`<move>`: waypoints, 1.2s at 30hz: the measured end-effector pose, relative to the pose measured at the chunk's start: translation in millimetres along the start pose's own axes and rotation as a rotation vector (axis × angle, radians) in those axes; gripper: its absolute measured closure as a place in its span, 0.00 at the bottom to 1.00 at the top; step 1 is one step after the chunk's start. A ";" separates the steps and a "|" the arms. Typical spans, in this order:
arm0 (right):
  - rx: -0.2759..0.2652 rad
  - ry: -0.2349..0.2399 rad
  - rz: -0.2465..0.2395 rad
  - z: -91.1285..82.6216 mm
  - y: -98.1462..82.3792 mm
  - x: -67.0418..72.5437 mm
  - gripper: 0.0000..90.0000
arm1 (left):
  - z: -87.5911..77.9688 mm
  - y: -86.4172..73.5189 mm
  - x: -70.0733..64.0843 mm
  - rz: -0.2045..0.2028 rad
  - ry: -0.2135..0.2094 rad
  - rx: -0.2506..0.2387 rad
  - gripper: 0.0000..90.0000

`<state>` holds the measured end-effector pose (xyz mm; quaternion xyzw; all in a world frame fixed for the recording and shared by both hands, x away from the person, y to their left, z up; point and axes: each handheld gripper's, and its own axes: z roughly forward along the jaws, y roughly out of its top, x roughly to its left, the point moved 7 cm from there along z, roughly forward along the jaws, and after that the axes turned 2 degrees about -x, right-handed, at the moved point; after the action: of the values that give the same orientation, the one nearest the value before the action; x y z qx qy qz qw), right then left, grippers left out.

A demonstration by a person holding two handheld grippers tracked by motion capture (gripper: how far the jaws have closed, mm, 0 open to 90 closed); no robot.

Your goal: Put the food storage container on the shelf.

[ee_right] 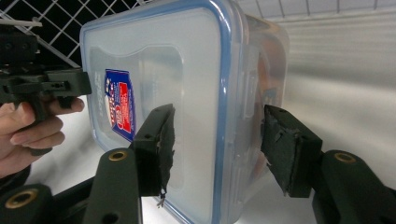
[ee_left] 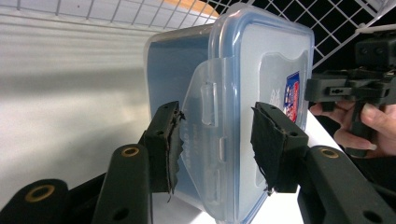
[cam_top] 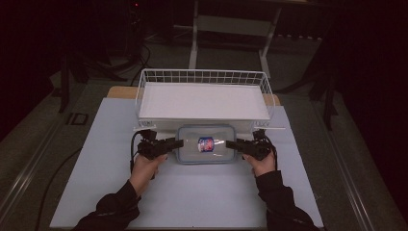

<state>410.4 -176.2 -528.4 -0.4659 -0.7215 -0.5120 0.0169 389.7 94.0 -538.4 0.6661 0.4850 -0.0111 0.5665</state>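
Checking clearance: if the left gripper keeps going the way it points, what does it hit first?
The box: its latch end already sits between the left gripper's open jaws. Beyond it, likely the right gripper.

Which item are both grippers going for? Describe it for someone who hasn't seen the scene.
On the pale table, just in front of the white wire basket, lies a clear plastic container. It has a blue-rimmed lid with side latches and a red-and-blue sticker on top.

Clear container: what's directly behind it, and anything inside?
Behind the clear container stands a white wire basket with a white liner. On the lid sits a red-and-blue label. The lid and frosted walls hide the inside, so contents can't be told.
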 end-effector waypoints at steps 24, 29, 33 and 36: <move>-0.101 -0.192 -0.048 16.3 8.8 2.0 0.35 | 15.8 7.3 0.8 0.170 0.170 -0.124 0.47; -0.104 -0.220 -0.094 10.1 8.5 0.7 0.36 | 10.1 3.4 -8.1 0.182 0.164 -0.088 0.43; -0.102 -0.228 -0.119 5.4 5.2 3.3 0.36 | 3.9 1.7 -13.6 0.189 0.137 -0.076 0.37; -0.109 -0.226 -0.109 -1.5 0.8 5.1 0.36 | -1.2 -2.0 -22.0 0.202 0.099 -0.046 0.31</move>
<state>407.4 -174.0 -524.6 -0.4811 -0.7141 -0.4947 -0.1177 376.0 80.8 -527.0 0.6980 0.4429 0.0899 0.5554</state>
